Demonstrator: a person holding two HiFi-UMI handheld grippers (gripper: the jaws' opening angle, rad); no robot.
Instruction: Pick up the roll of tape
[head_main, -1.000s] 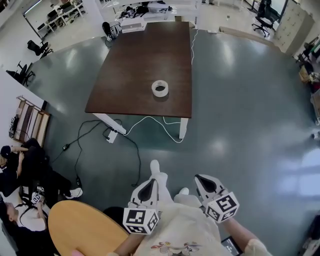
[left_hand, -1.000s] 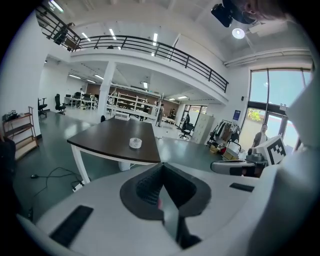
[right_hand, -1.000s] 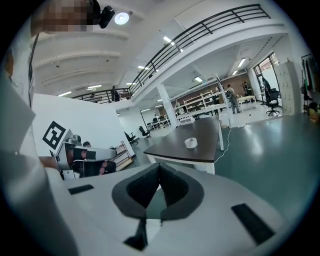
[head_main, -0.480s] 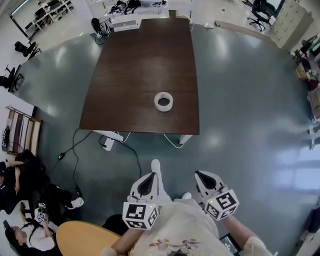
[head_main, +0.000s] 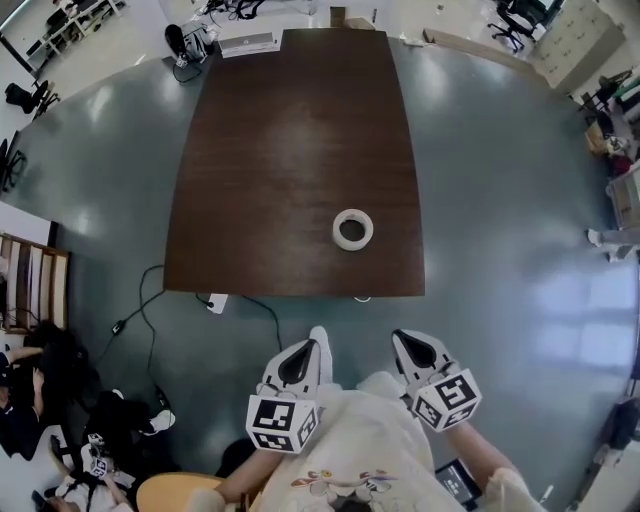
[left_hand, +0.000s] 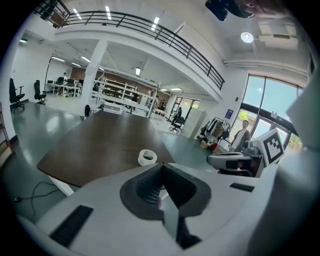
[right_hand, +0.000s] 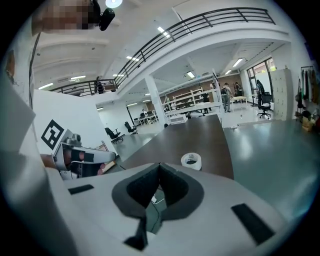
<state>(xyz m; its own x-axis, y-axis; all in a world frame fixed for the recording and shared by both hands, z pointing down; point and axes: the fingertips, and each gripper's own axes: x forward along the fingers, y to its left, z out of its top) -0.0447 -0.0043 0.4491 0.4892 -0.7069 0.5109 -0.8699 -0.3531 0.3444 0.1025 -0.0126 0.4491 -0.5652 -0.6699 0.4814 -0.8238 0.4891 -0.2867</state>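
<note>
Head view puts the tape (head_main: 352, 229) flat on the dark brown surface (head_main: 290, 150), hole up, near the near-right corner, with nothing touching it. In the left gripper view the tape (left_hand: 147, 157) sits ahead, just left of the tips; in the right gripper view the tape (right_hand: 191, 160) sits ahead, just right of them. The left tongs (head_main: 303, 355) and right tongs (head_main: 410, 350) are side by side over the grey floor (head_main: 500, 200), well short of the surface's near edge. Both are closed, tips meeting, with nothing between them. A black cable (head_main: 150, 300) trails on the floor by the near-left corner.
</note>
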